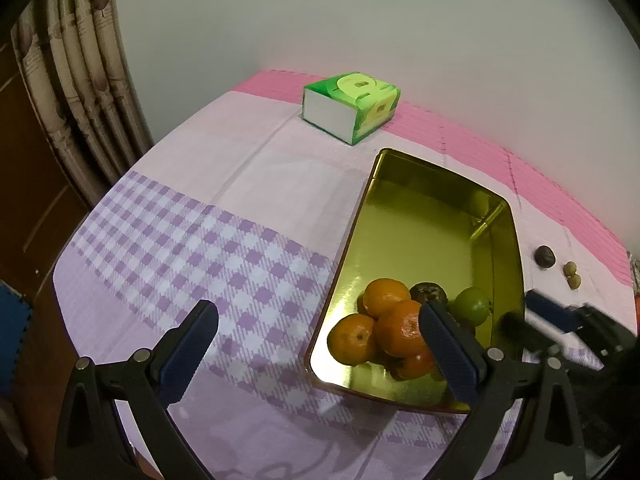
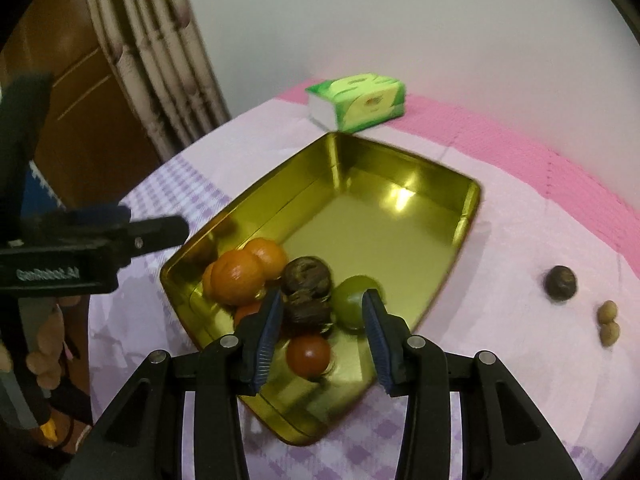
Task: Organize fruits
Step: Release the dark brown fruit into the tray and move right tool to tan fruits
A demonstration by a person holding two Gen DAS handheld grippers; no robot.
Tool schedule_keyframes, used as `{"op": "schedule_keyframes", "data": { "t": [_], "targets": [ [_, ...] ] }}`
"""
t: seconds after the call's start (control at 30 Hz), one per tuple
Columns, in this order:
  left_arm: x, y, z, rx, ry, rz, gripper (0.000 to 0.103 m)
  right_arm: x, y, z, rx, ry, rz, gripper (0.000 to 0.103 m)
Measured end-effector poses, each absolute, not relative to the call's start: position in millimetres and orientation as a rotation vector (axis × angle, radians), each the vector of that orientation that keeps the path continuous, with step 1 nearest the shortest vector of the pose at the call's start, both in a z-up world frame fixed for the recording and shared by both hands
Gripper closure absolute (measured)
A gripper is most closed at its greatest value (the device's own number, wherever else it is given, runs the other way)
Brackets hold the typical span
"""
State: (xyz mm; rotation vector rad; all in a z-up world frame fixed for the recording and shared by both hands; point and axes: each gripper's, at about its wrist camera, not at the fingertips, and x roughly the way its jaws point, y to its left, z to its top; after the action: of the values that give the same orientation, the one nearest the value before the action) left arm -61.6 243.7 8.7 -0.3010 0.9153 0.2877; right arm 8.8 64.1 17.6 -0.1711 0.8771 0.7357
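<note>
Covering the surface, a lilac checked cloth with a pink far band carries everything. Directly ahead of the right tongs lies the gold tray, its near end crowded with oranges, two dark wrinkled fruits, a green fruit and a red one. Beyond the tray sits a green tissue pack. Right of these tongs (well outside the tray) lie another dark fruit and small tan fruits. Both pairs gape empty; the left tongs stand wider.
</note>
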Motion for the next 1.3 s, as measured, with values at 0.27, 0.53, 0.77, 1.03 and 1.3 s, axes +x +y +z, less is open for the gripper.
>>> {"op": "schedule_keyframes", "data": {
  "t": [0.27,0.53,0.77,1.03,1.3],
  "targets": [
    [-60.4,244.8,6.1,-0.300,0.927,0.293,0.004,37.3,-5.6,28.4,-0.099,0.840,0.551,0.060],
    [-59.3,244.9,3.7,-0.294,0.933,0.296,0.004,74.2,-87.6,15.4,-0.086,0.851,0.325,0.060],
    [-56.7,244.3,-1.1,-0.304,0.938,0.275,0.004,102.7,-127.5,0.3,-0.086,0.868,0.250,0.061],
    [-52.4,235.8,-2.1,-0.273,0.945,0.270,0.004,133.3,-136.9,-23.9,-0.093,0.911,0.253,0.061],
    [-38.6,213.9,5.0,-0.222,0.951,0.250,0.004,139.8,-136.6,-36.6,-0.086,0.914,0.272,0.061]
  ]
}}
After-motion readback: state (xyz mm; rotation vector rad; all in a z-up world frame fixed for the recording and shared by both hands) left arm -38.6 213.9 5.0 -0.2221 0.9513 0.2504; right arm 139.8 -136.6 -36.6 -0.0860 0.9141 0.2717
